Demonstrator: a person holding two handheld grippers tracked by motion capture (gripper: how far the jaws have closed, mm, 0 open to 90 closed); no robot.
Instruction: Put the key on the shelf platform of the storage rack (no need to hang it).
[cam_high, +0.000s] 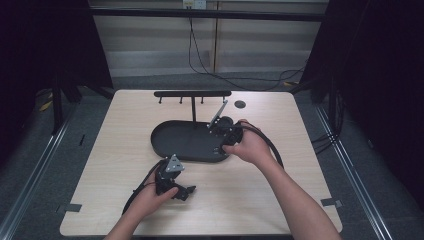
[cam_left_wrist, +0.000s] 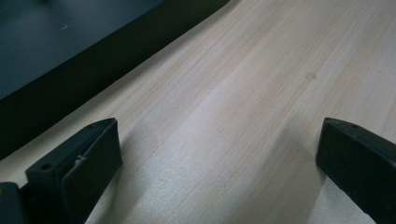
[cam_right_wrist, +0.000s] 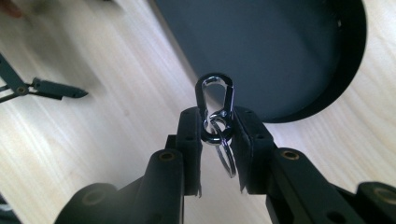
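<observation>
A: Where is the carabiner (cam_right_wrist: 215, 100) now?

B: It is between the two pads of the right claw (cam_right_wrist: 215, 126), which is closed on it. In the right gripper view the carabiner stands upright, its rounded top above the jaw tips, and a silver key ring (cam_right_wrist: 227, 156) hangs from its lower part.

A: And where is that, relative to the black tray (cam_high: 170, 142)?

B: In the high view the right claw (cam_high: 226, 131) is at the right end of the tray, over its rim. The carabiner itself is too small to see there. The right gripper view shows what the high view cannot: the tray (cam_right_wrist: 280, 51) lies just behind the carabiner.

A: What about the left claw?

B: In the high view the left claw (cam_high: 186, 191) is on the table (cam_high: 260, 195), in front of the tray and well apart from it. The left gripper view gives the detail: the jaws stand wide open with nothing but bare table (cam_left_wrist: 243, 93) between them. The dark edge of the tray (cam_left_wrist: 93, 74) passes through the upper left of that view.

A: Anything else near the tray?

B: A black hook rack (cam_high: 192, 94) stands at the far side of the tray.
</observation>
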